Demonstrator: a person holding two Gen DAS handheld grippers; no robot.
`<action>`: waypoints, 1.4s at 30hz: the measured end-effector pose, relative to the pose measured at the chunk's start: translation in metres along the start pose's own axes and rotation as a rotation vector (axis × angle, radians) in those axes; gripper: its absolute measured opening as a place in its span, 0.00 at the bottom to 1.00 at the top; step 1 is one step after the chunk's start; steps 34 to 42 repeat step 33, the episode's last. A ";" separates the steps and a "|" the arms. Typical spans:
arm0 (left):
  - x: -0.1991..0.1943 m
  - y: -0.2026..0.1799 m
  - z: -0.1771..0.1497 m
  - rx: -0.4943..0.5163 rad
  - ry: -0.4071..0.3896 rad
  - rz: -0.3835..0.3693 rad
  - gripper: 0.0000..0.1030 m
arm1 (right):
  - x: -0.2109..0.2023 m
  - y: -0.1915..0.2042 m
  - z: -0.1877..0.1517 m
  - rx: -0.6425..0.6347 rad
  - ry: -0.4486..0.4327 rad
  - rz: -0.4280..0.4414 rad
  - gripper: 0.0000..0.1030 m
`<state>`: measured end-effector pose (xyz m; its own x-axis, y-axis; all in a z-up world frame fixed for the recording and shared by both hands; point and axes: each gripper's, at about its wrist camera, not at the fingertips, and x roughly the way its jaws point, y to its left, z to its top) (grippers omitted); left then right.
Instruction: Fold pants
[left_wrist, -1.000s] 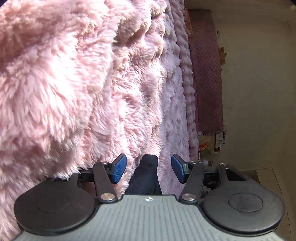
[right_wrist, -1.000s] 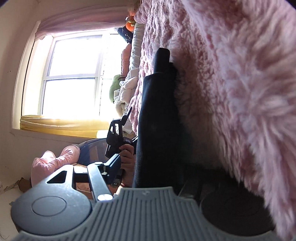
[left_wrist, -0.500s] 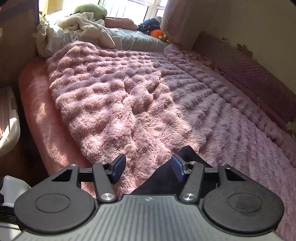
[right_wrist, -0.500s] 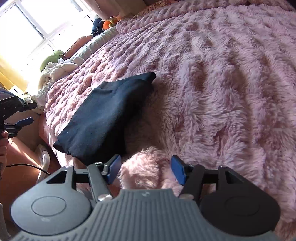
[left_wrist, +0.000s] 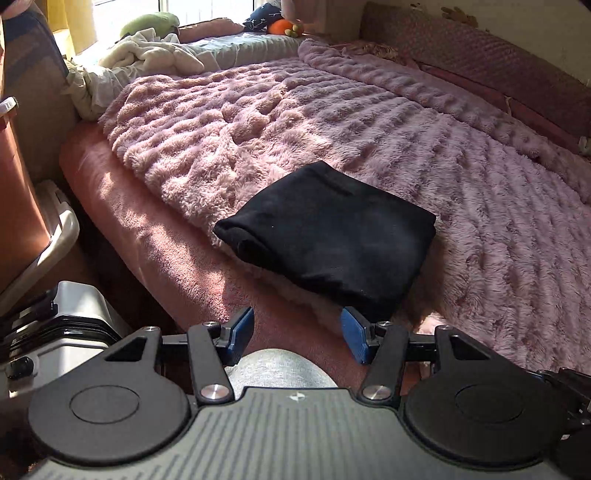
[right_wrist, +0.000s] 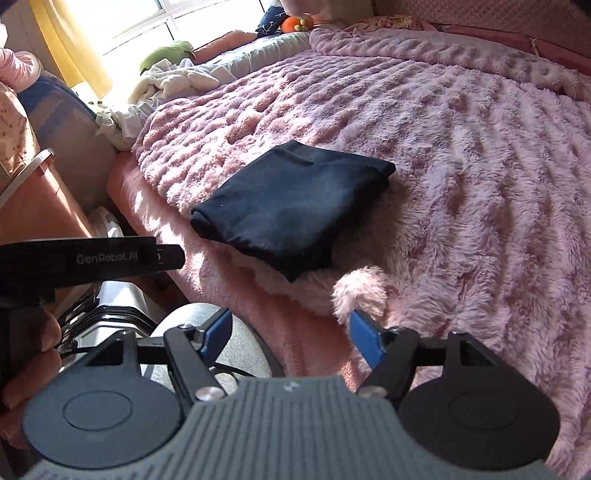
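Black pants (left_wrist: 328, 236) are lying folded on the fluffy pink blanket (left_wrist: 369, 122) near the bed (left_wrist: 122, 206) edge — sunlit window end holding crumpled white linen (left_wrist: 147, 55). Left hand-held gripper (left_wrist: 297, 334) is being held open, empty. Right hand-held gripper (right_wrist: 290, 338) — jaws just widening, nothing gripped.

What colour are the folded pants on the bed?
Black, lying on the pink fluffy blanket; the pants show best in the left wrist view.

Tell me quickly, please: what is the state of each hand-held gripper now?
Left hand-held gripper: open, holding nothing.
Right hand-held gripper: open, holding nothing; its jaws have just been opening.
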<state>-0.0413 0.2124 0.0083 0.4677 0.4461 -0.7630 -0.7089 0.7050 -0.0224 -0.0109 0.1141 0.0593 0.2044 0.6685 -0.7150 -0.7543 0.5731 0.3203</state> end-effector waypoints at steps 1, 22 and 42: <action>-0.001 -0.004 -0.005 -0.002 0.005 0.003 0.63 | 0.001 -0.002 -0.003 -0.007 0.006 -0.003 0.65; -0.004 -0.027 -0.025 -0.037 0.069 0.014 0.60 | -0.006 -0.022 -0.013 -0.007 0.004 -0.055 0.65; -0.002 -0.030 -0.026 -0.044 0.045 0.035 0.63 | -0.009 -0.026 -0.013 0.005 -0.013 -0.061 0.64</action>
